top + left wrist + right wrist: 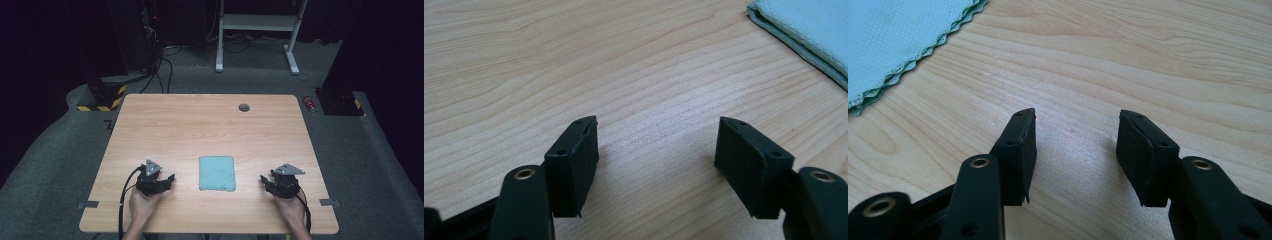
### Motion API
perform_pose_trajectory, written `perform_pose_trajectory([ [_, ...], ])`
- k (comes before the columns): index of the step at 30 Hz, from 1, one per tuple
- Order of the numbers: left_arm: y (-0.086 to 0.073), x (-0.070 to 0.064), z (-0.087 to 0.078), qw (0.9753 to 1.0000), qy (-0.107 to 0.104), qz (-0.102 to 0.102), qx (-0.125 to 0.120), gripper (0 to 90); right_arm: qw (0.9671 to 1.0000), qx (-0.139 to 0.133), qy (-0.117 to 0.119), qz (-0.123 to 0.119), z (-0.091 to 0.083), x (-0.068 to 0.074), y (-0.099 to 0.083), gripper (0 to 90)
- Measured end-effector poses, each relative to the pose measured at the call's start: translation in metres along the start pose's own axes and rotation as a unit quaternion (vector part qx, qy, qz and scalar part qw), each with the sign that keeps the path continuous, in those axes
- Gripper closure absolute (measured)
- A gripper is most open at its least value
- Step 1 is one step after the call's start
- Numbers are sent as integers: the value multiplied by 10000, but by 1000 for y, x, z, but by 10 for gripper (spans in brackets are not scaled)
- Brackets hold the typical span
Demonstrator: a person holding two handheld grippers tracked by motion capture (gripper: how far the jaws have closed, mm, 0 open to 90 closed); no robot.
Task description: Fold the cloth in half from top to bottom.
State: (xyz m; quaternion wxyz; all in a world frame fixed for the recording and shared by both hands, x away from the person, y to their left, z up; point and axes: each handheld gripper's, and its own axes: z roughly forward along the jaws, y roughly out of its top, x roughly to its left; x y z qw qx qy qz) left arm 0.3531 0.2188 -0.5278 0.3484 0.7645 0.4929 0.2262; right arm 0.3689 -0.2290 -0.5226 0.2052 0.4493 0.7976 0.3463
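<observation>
the folded teal cloth [217, 173] lies flat on the bench [200, 125] between the left gripper [167, 181] and right gripper [264, 182], apart from both. both sets of fingers [574, 165] are spread and empty. judged risk: pinching just the top layer would unfold it, or drag it across the wood.

Folded cloth [217, 173] lies on table [200, 125], near front edge, about centre. Left gripper [167, 181] rests on table left of cloth, right gripper [265, 182] right of it, both apart from cloth. Small round cap [244, 107] sits in tabletop toward far edge, right of centre.
</observation>
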Motion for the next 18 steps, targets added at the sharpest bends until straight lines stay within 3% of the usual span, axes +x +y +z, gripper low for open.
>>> perform_pose_trajectory([
  [18, 0, 0, 0, 10000, -1, -18, 4, 318, 10000, 12, 10, 12, 0, 0, 0, 465],
])
